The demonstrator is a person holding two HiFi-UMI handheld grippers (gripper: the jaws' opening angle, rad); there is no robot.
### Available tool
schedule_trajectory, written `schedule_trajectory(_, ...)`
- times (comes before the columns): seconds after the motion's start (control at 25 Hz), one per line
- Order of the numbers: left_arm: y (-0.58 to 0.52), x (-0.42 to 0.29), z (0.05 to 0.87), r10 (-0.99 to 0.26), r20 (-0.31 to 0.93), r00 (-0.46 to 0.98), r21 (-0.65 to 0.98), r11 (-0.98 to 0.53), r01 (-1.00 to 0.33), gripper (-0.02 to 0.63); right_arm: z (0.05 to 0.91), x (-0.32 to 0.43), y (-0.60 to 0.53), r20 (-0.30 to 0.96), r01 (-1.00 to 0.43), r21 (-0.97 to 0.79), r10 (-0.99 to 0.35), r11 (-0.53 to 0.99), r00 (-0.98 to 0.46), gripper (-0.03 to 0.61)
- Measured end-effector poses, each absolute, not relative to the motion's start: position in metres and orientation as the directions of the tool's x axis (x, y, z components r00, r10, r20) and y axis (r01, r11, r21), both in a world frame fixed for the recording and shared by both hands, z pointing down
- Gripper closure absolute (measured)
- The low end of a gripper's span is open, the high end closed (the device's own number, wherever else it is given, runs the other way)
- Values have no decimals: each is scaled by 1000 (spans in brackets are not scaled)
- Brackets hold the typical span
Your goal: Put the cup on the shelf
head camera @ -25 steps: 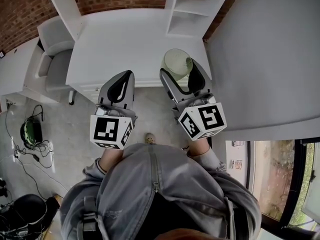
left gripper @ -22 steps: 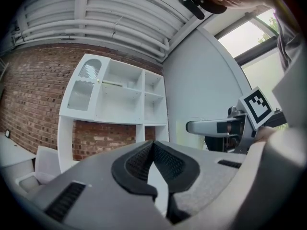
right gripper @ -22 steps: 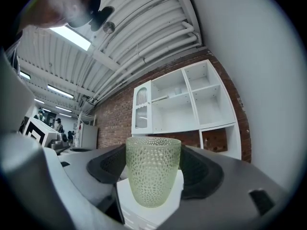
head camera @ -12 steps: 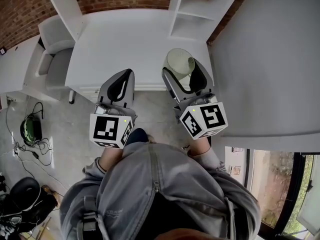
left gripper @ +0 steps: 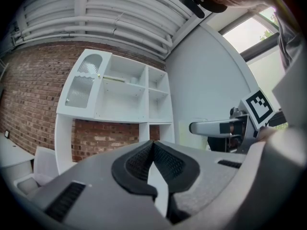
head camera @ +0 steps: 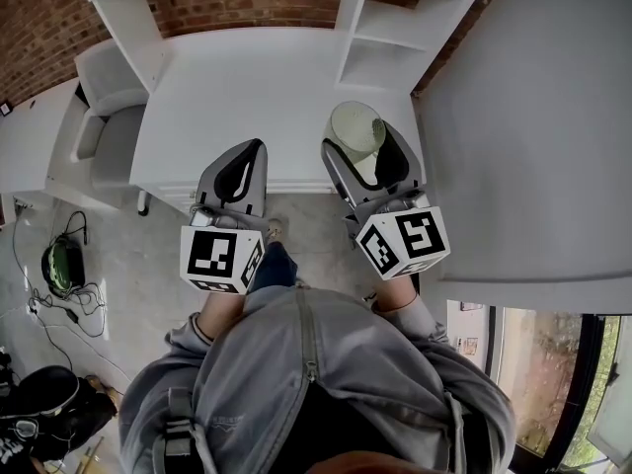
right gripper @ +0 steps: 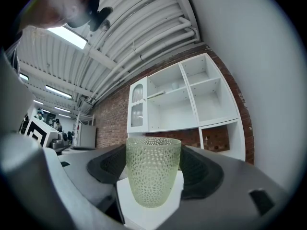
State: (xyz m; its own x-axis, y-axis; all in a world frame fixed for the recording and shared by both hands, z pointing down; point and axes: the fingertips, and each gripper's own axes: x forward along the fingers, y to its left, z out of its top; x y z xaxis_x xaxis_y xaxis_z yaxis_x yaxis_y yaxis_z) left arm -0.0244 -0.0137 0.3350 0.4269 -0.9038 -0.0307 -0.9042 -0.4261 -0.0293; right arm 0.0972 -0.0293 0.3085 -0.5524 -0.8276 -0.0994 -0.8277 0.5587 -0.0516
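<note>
Cup of pale green dimpled glass [right gripper: 152,176] stands upright, gripped by right gripper [head camera: 360,144], facing white open shelf unit [right gripper: 182,99]; left gripper [left gripper: 152,145] jaws closed, empty.

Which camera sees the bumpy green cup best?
The right gripper view: the whole cup is upright between the right gripper's jaws. The head view shows only its top; the left gripper view hardly shows it.
</note>
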Motion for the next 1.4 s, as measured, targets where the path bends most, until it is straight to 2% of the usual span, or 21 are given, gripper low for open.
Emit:
schedule_trajectory(0.76,-162,-48,319,-885,-51,462,-27,-461,-887,606,293,64,-173,-99,-836,-38,-834,548,-542,202)
schedule_trajectory(1.4,-266,-62,320,-824,-45,564,-33,-564,-825,606,295,38,-265,-109,-878,-57,-878,475,-467,202)
